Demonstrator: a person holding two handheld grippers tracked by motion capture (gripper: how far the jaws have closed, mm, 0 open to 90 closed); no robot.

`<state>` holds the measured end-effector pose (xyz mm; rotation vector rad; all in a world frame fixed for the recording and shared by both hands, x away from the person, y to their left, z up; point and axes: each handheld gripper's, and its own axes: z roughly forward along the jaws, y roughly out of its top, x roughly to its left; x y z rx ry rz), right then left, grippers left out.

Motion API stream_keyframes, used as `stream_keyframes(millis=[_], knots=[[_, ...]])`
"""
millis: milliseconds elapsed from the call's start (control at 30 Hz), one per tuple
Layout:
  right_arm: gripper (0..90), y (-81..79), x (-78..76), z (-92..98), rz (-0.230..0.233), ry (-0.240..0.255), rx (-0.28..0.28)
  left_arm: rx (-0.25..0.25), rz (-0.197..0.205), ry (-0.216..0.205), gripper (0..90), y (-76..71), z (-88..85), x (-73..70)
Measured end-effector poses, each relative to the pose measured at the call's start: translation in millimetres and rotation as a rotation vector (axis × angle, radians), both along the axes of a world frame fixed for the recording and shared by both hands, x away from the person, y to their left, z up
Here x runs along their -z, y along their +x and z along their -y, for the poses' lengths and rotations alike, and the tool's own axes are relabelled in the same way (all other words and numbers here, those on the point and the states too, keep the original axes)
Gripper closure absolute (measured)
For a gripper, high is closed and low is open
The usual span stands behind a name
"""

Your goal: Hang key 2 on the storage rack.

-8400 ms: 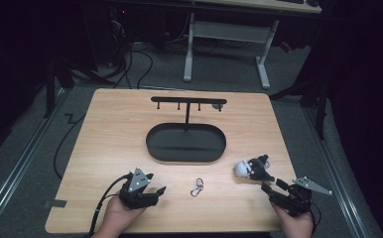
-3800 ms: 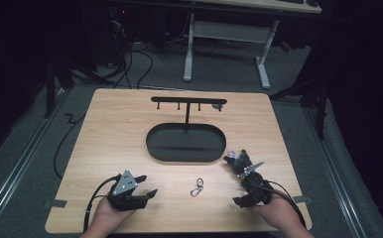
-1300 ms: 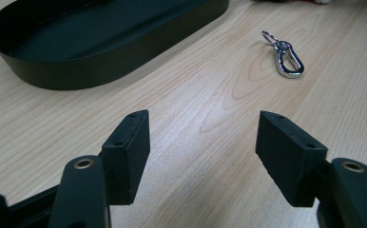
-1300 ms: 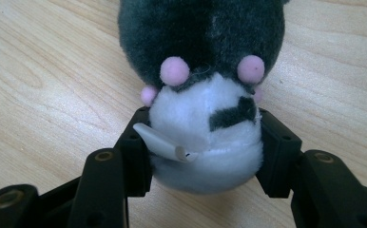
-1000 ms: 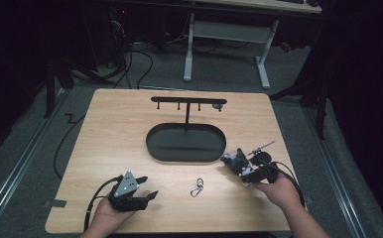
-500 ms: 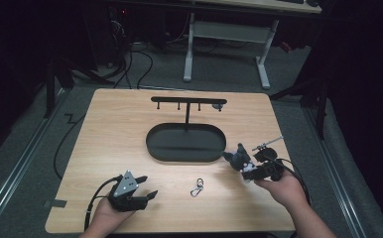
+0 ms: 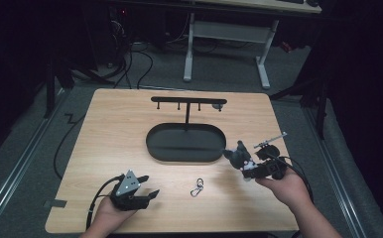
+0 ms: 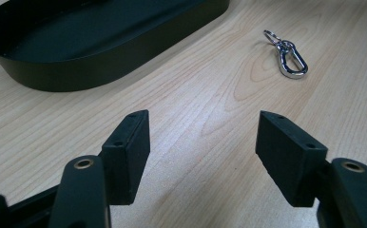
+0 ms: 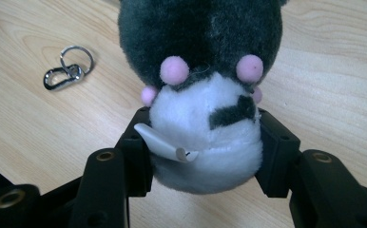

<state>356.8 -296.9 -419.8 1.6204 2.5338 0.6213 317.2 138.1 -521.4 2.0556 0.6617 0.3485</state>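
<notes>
Right gripper (image 9: 203,142) clamps plush toy (image 9: 203,95), dark head seemingly pointing away.

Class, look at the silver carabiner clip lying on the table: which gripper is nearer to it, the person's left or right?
Left, narrowly. The left gripper rests just left of the carabiner clip; the right gripper, holding a plush toy, is up to the clip's right.

Plush toy (image 9: 205,95) top cut off
</notes>
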Motion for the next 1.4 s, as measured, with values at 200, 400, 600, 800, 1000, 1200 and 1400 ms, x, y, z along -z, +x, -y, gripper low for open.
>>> stream_keyframes(millis=[200,400,600,800,1000,1200,1400], knots=[[49.5,1.1,-4.5,-3.7,0.010,0.005,0.002,0.001,0.005,-0.010,36.9,-3.4,-2.0,-1.5],[49.5,5.3,-9.0,-11.0,0.016,0.009,-0.009,0.002,0.008,-0.001,36.9,-5.3,-4.3,-3.0],[49.5,13.1,-15.8,-20.3,0.028,0.002,-0.033,0.008,0.016,0.007,36.8,-5.7,-1.7,-2.8],[49.6,20.2,-24.9,-23.6,0.032,0.003,-0.027,0.006,0.016,0.000,36.8,-5.5,-2.7,-3.2],[49.6,25.3,-34.9,-27.3,0.042,0.000,-0.030,0.010,0.020,0.001,36.8,-6.1,-2.6,-3.8],[49.6,29.5,-41.1,-29.2,0.048,0.004,-0.029,0.014,0.021,0.002,36.8,-6.3,-2.0,-3.6],[49.6,35.2,-50.0,-28.6,0.054,0.008,-0.020,0.016,0.020,0.004,36.8,-6.1,-2.4,-3.8]])
